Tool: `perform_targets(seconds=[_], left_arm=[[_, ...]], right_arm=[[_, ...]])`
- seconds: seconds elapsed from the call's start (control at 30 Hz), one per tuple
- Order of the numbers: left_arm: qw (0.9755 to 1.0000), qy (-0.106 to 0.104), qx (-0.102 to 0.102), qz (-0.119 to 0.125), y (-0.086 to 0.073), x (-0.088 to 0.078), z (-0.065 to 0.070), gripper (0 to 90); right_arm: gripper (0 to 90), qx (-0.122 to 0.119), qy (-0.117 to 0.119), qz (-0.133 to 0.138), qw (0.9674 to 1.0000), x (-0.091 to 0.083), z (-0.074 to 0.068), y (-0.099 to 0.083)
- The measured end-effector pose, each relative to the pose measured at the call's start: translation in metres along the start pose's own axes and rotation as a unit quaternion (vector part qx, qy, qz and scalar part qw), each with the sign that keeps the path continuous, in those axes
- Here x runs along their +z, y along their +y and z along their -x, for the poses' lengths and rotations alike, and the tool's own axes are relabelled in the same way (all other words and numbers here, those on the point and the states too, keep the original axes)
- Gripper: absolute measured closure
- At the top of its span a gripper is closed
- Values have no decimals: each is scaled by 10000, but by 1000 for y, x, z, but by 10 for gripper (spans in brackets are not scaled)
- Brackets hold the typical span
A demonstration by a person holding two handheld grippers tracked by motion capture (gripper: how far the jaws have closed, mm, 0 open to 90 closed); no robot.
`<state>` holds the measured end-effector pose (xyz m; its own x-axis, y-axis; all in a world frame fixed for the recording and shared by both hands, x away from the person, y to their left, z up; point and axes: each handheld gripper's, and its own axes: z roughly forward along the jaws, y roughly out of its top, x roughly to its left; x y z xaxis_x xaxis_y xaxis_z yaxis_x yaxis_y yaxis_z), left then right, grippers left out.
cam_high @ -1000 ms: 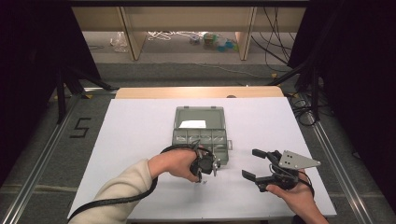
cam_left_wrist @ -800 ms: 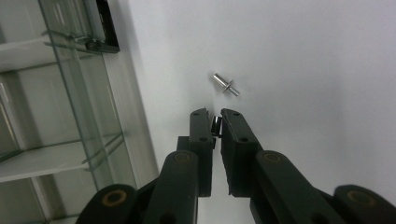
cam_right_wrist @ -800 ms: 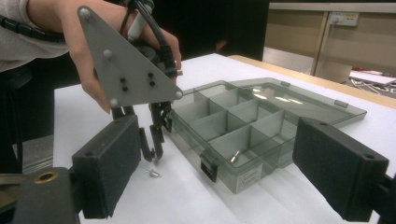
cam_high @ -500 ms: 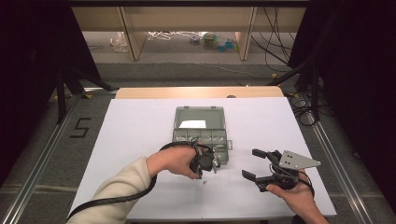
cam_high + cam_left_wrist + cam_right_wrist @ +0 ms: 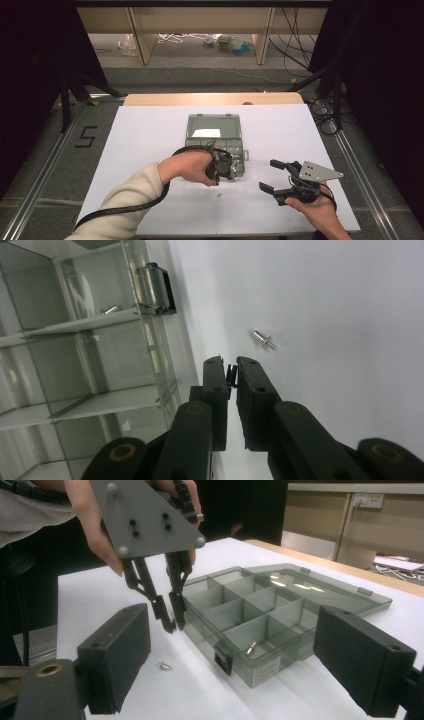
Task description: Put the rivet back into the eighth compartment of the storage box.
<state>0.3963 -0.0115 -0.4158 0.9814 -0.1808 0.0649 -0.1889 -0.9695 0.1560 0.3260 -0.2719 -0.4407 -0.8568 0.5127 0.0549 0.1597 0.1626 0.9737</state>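
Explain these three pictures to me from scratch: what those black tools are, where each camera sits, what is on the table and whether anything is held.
A person holds a two-jaw tool in each hand. One camera looks down from above; the other two ride on the tools and look along their black jaws. On the white table lies an open clear compartment box, with one small metal pin inside. Another loose pin lies on the table beside it. The left gripper is shut on a tiny dark part, just above the table by the box. The right gripper stands open, holding nothing.
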Motion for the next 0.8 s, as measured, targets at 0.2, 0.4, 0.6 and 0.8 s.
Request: perform_targets(seconds=[0.2, 0.4, 0.6, 0.8], left_arm=[[10000, 91, 14, 36, 4, -6, -5, 826], [9998, 180, 27, 79, 9, -13, -13, 826], [9988, 442, 3, 232, 17, -22, -24, 826], [9973, 640, -28, 361, 26, -23, -36, 826]], right_arm=[[162, -10, -5, 22, 10000, 0, 0, 0], [162, 0, -1, 2, 10000, 0, 0, 0], [162, 139, 30, -82, 9999, -1, -2, 0], [162, 17, -2, 24, 10000, 0, 0, 0]])
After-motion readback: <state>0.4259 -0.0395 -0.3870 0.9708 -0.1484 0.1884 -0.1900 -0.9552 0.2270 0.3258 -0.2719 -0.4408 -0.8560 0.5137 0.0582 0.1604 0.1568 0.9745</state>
